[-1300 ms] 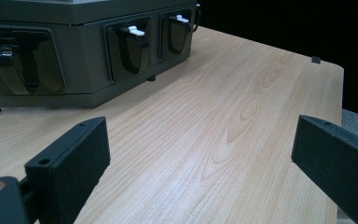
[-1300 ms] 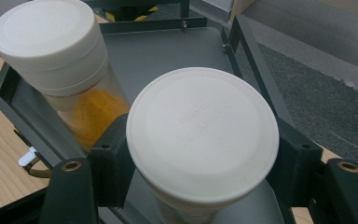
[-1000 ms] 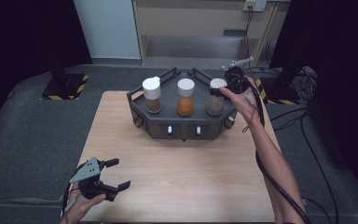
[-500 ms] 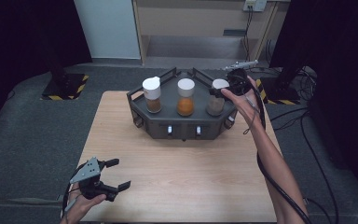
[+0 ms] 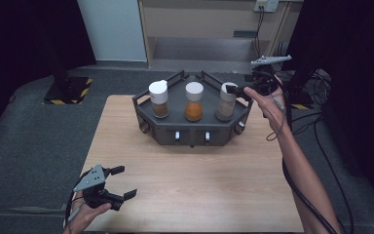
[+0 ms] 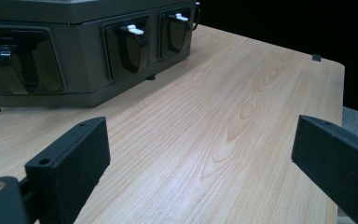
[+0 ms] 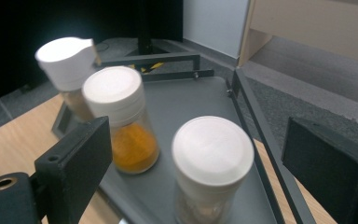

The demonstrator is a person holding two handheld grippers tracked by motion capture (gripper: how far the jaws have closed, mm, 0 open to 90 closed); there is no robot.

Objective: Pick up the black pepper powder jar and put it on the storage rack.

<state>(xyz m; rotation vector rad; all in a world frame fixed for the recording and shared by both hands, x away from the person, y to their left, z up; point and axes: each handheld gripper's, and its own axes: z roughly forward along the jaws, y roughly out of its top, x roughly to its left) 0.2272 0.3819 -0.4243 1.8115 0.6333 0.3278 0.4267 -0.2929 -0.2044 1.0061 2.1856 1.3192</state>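
A dark grey six-sided rack [image 5: 193,135] at the table's far middle holds three white-capped jars. The left jar [image 5: 158,99] has brown powder, the middle jar [image 5: 194,101] orange, and the right jar [image 5: 225,102] a pale, greyish fill. My right gripper [image 5: 236,90] hovers just right of the right jar's cap. Its jaws have just been opening; the right jar [image 7: 212,158] stands ahead of them, untouched by the pads. My left gripper [image 5: 124,182] rests at the table's near left corner, open and holding nothing.
The rack's front wall [image 6: 88,60] carries small white-tipped levers, seen in the left gripper view. Bare wooden tabletop [image 5: 199,185] lies between the rack and the near edge. Cables trail on the floor at the right, and a cabinet stands behind the table.
My right gripper, which was shut at the right jar's cap, has let go and drawn back to the right and slightly up. The jar stays in the rack. The left gripper has not moved.
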